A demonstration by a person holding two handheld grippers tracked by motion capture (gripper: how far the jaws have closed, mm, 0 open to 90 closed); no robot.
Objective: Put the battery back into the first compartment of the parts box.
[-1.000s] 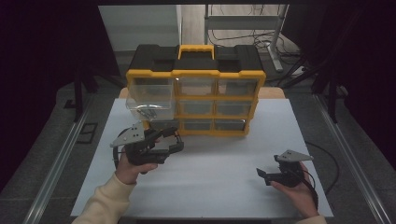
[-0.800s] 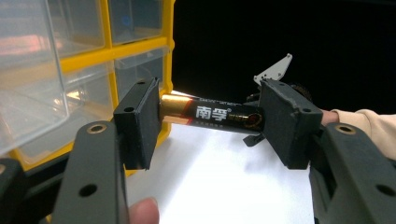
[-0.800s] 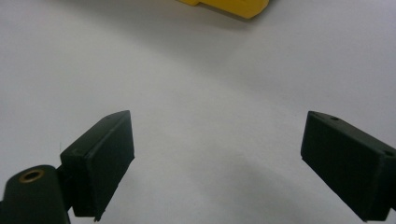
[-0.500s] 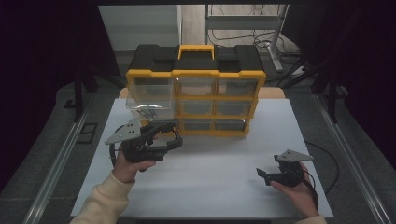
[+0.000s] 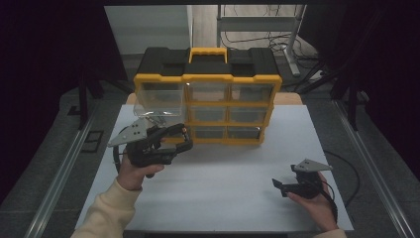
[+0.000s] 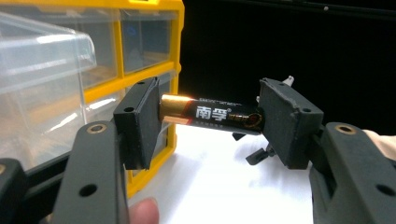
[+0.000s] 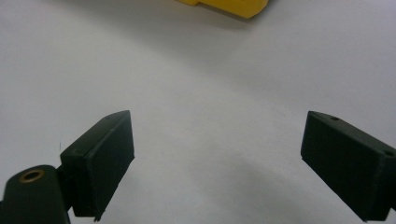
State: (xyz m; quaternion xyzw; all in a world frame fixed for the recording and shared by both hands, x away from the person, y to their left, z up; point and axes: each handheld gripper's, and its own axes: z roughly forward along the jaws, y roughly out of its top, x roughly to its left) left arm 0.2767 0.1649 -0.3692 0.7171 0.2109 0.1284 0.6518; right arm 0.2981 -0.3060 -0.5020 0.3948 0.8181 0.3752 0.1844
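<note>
My left gripper [image 6: 210,116] is shut on a black and gold battery [image 6: 212,114], which lies level with one end against each pad. In the high view the left gripper [image 5: 182,139] hangs above the white table [image 5: 233,163], just in front of the yellow and black drawer organizer [image 5: 208,79]. One clear drawer [image 5: 157,101] at its top left is pulled out, close above and behind the gripper; it also looms at the left as the clear drawer [image 6: 42,70]. My right gripper [image 5: 281,186] rests low at the table's right front, open, with nothing between its fingers [image 7: 100,158].
The organizer has three rows of clear drawers, the others pushed in. A corner of the yellow organizer [image 7: 229,7] shows far ahead of the right gripper. Metal rails [image 5: 64,163] run along both table sides. Cables lie on the floor behind.
The left gripper has risen from the table with the battery in it, toward the pulled-out drawer. The right gripper has stayed still.
</note>
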